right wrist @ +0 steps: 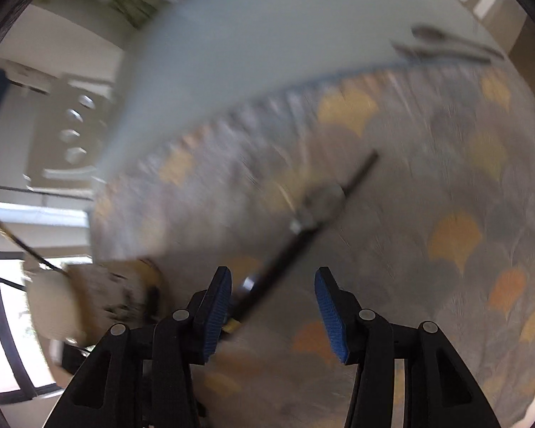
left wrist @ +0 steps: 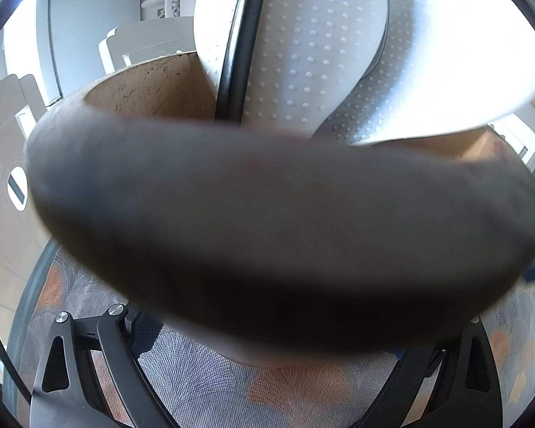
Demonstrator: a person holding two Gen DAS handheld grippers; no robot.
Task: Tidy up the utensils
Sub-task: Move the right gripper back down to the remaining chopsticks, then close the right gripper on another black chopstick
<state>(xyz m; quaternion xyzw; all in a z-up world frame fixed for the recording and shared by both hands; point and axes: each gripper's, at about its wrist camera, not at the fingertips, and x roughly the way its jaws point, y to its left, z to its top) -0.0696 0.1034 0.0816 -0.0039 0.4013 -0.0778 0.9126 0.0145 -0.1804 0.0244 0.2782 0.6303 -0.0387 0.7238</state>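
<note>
Right wrist view showed my right gripper [right wrist: 273, 306] with its blue pads [right wrist: 330, 317] apart and nothing pressed between them. A dark-handled utensil [right wrist: 314, 214] lay on the patterned mat [right wrist: 463, 185], its long axis running toward one o'clock, hard by the left pad. Left wrist view was blocked by a holder [left wrist: 267, 232] of white utensils [left wrist: 310, 53]; I couldn't tell that grip. No readable writing.

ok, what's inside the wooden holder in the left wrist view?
Inside the wooden holder: white dotted spatula-like utensils and a thin black handle, standing upright. The blurred near wall covers their lower ends and the holder's bottom.
</note>
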